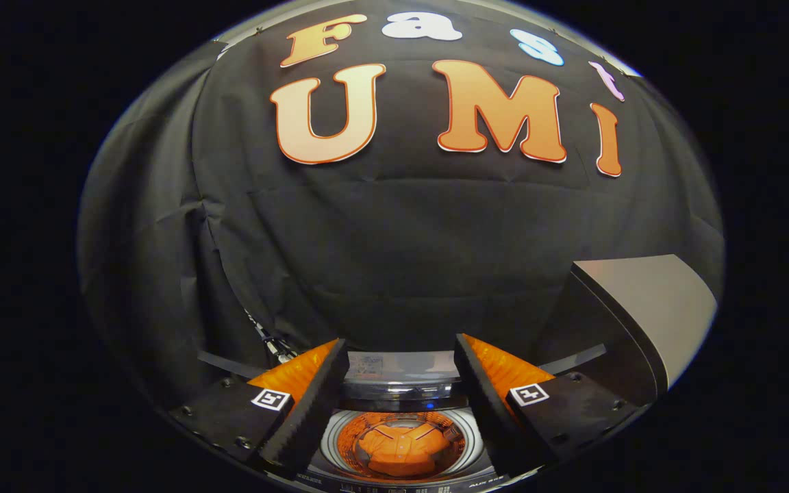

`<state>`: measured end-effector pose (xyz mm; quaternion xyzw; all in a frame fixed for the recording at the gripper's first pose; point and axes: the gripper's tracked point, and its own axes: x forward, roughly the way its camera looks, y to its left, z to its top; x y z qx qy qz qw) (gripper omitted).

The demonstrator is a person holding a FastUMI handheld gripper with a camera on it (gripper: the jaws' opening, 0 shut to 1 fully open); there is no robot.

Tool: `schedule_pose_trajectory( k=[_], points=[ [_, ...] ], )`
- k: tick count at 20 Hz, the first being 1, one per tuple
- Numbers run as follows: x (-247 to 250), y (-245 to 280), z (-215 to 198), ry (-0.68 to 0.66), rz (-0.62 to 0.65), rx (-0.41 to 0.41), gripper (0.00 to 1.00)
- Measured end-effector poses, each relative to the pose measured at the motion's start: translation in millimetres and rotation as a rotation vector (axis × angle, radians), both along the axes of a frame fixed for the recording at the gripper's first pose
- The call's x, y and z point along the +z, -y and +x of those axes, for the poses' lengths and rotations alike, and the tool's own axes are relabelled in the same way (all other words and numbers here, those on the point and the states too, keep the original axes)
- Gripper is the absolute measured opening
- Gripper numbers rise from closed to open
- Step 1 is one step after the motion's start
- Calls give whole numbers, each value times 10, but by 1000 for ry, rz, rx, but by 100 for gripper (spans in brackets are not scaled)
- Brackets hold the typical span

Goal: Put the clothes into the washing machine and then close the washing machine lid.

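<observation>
A small top-loading washing machine [401, 383] stands below and just ahead of my fingers, with its lid up. An orange garment [401, 448] lies inside the round drum [329, 438]. My gripper [401, 356] hovers above the machine, open, with a wide gap and nothing held between the fingers. The raised lid is hard to make out behind the drum's opening.
A grey box-like surface [648, 308] rises to the right of the fingers. A thin cable or rod [268, 339] runs behind the left finger. The black cloth wall [394, 239] hangs close behind the machine.
</observation>
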<state>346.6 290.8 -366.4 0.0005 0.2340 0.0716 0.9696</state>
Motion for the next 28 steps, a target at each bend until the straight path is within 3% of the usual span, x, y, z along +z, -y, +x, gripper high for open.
schedule_pose_trajectory(
  k=[5,11,15,21,28],
  points=[
    [-96,41,-118,36,6,-13,100],
    [-646,161,-334,-80,3,-40,100],
    [-701,192,-446,-102,14,-29,100],
    [-114,347,-616,-23,14,-6,100],
    [752,852,-1160,70,29,5,100]
  ],
)
